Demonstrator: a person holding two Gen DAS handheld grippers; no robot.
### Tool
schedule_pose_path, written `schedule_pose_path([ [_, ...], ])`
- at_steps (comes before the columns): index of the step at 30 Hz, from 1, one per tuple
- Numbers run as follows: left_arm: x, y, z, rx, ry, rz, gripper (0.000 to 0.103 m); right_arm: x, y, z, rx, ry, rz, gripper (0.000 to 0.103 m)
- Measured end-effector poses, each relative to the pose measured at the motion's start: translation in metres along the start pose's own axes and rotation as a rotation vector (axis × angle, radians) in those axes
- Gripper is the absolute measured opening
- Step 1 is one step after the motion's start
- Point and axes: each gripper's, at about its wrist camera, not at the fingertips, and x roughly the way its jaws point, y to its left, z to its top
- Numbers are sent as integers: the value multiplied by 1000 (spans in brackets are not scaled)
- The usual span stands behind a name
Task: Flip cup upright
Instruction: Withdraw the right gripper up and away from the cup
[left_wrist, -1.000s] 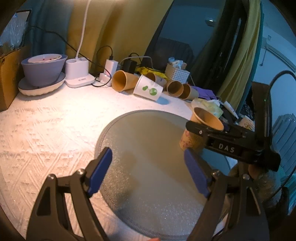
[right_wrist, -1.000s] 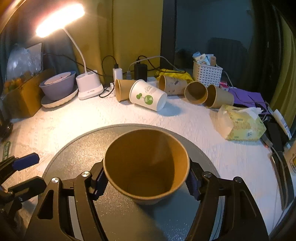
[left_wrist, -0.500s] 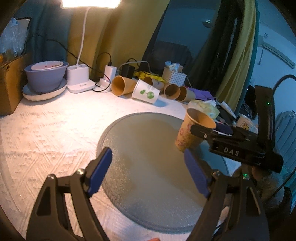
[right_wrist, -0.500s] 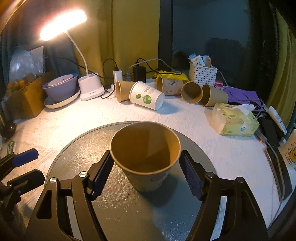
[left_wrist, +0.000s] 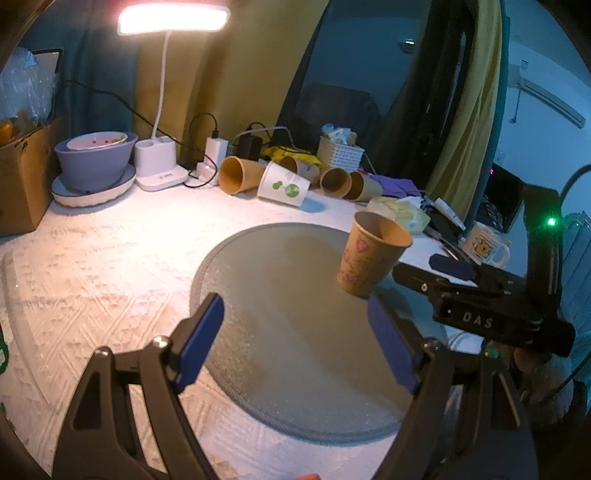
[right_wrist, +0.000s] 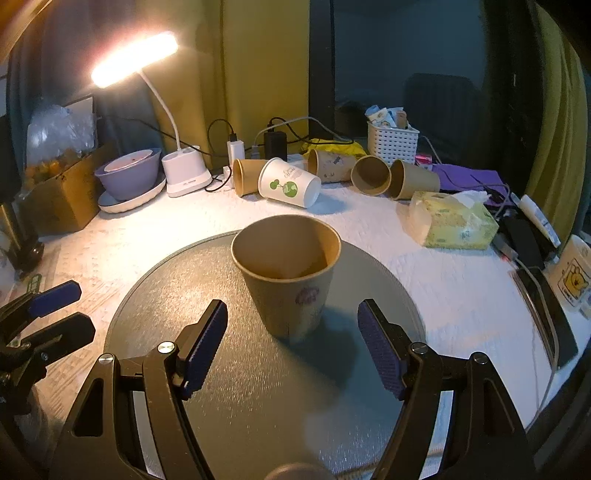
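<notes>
I see the brown paper cup (right_wrist: 286, 280) standing upright, mouth up, on the round grey mat (right_wrist: 236, 387); the mat lies on the white bumpy worktop (right_wrist: 436, 280); the cup is a bit past the middle of the mat, on its far side in the right wrist view, and it has a small purple mark on its side.

My right gripper (right_wrist: 291, 350) sits just in front of the cup; its jaws are wide apart and hold nothing; the blue pads (right_wrist: 203, 347) are on either side of the cup's lower part but do not touch it; there is a gap on both sides.

My left gripper (left_wrist: 295, 350) hangs over the near side of the mat; its jaws are wide apart too, and they are empty; the cup is well off to its right.

At the back of the worktop five more paper cups lie on their sides; one is the white paper cup with green dots (right_wrist: 290, 182); the others are brown; near them stand a white desk lamp (right_wrist: 184, 173) that is lit, a purple bowl on a white plate (right_wrist: 129, 175) and a white plastic basket (right_wrist: 391, 142); a yellow-green pack of tissues (right_wrist: 454, 221) lies to the right.
</notes>
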Motion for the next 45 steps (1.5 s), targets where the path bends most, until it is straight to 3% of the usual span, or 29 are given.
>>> schedule_pose_path([
  [22,-30,-41,-4,63,-34,-5,82,-55,-10,-20,27,-44,-11,76],
  [35,-54,-62,5,108,-94,-14,82,-97,-13,-17,27,-102,-43,76],
  [45,-78,-81,13,162,-183,-8,82,-133,-15,-12,30,-170,-66,76],
])
